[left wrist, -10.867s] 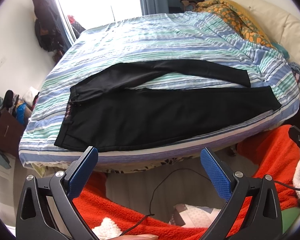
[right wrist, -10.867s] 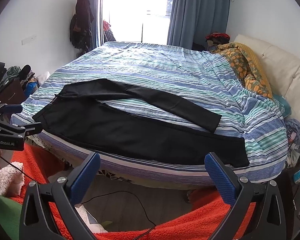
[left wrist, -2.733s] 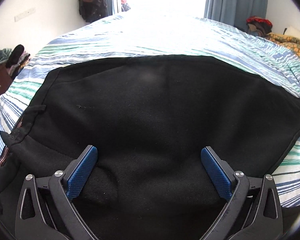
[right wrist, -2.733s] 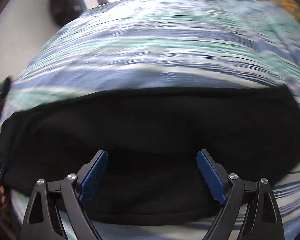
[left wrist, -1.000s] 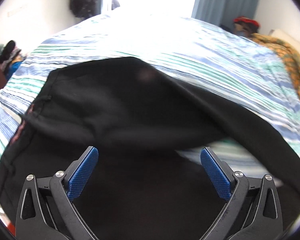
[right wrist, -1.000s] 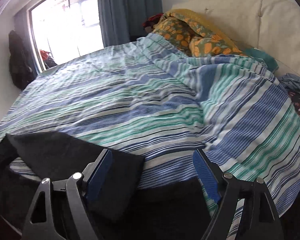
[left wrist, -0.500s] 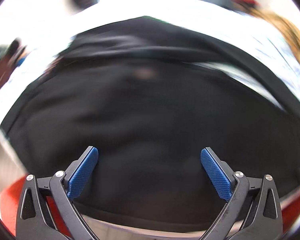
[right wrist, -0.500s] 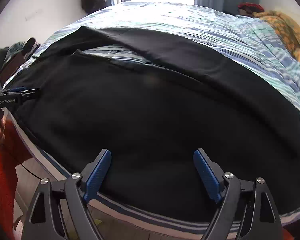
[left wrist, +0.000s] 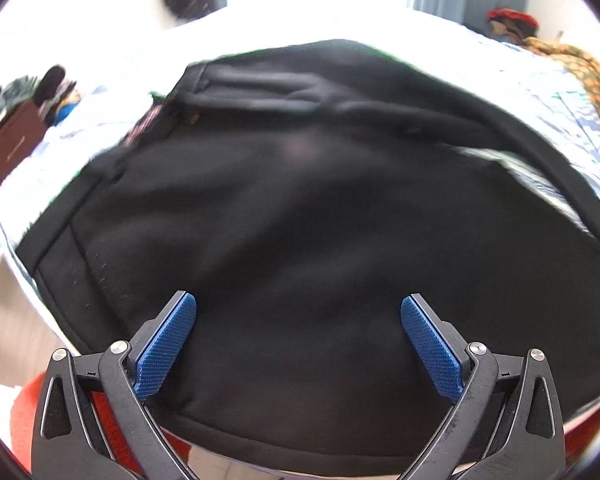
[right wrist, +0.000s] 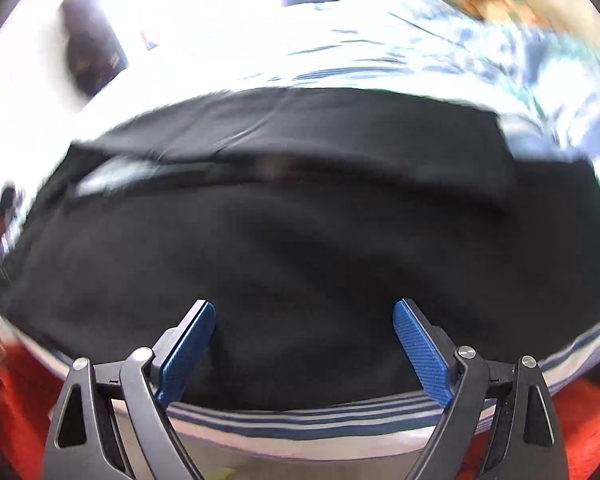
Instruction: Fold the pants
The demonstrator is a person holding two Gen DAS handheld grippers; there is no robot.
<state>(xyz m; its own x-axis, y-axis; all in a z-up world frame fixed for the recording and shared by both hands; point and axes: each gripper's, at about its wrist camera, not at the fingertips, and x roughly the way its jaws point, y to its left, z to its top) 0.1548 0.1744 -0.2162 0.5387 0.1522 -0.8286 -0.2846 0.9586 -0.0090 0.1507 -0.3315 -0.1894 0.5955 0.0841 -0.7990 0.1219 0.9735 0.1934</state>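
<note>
1. The black pants [left wrist: 300, 216] lie spread on the striped bedspread [left wrist: 572, 92], filling most of the left wrist view, with the waistband toward the left side and the near edge of the cloth along the edge of the bed.

2. The left gripper [left wrist: 298, 340] hangs just above the near part of the pants with its blue pads [left wrist: 166, 346] wide apart and nothing between them. Half a second earlier the same view was smeared by motion; now it is sharper, and the waistband seam and the red patch at the waist show clearly.

3. In the right wrist view the pants [right wrist: 300, 232] stretch across the frame, with one leg lying over the other near the far edge and a strip of bedspread [right wrist: 440, 52] beyond.

4. The right gripper [right wrist: 304, 344] is also spread open and empty, poised over the near edge of the pants where the striped bed edge [right wrist: 300, 420] shows below the cloth.

5. Compared with half a second ago, the right view sits lower and closer to the fabric, is more blurred, and no longer shows the other gripper at the left edge.

6. Orange-red fabric [right wrist: 592, 420] shows below the bed in both views.
</note>
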